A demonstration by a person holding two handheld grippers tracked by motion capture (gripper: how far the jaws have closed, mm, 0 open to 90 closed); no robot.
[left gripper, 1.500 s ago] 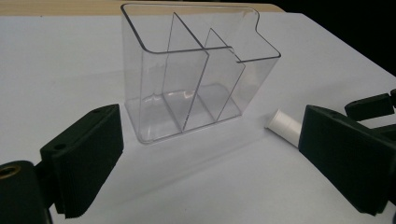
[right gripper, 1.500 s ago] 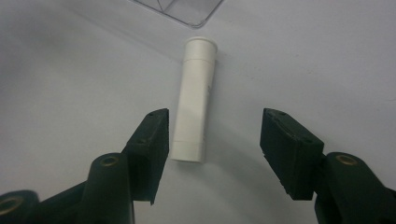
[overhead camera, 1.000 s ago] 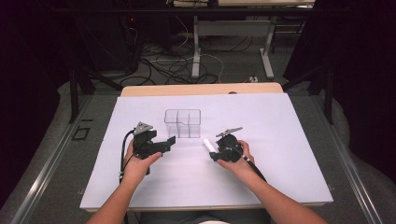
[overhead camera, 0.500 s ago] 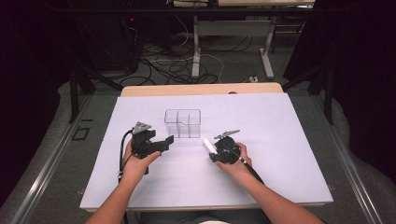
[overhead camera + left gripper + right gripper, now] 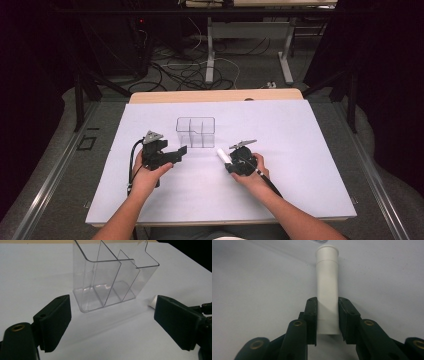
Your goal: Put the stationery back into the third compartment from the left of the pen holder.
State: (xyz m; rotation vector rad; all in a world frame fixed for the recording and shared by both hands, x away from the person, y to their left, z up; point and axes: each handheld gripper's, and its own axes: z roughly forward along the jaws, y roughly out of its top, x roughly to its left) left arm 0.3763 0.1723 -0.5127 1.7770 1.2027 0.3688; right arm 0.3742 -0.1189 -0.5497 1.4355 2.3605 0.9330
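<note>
The right tool (image 5: 327, 320) is seen pinching a white tube (image 5: 327, 290); its jaws have just been closing, and the tube is now pressed between the pads near its lower end, its capped end pointing away over the white sheet. In the high view the right tool (image 5: 231, 161) is held right of centre on the table (image 5: 300, 150), the tube (image 5: 222, 156) slanting toward the clear divided box (image 5: 195, 132) just beyond. The left tool (image 5: 110, 325) is held spread wide, nothing between its jaws, facing the box (image 5: 110, 285), which stands upright near it.
</note>
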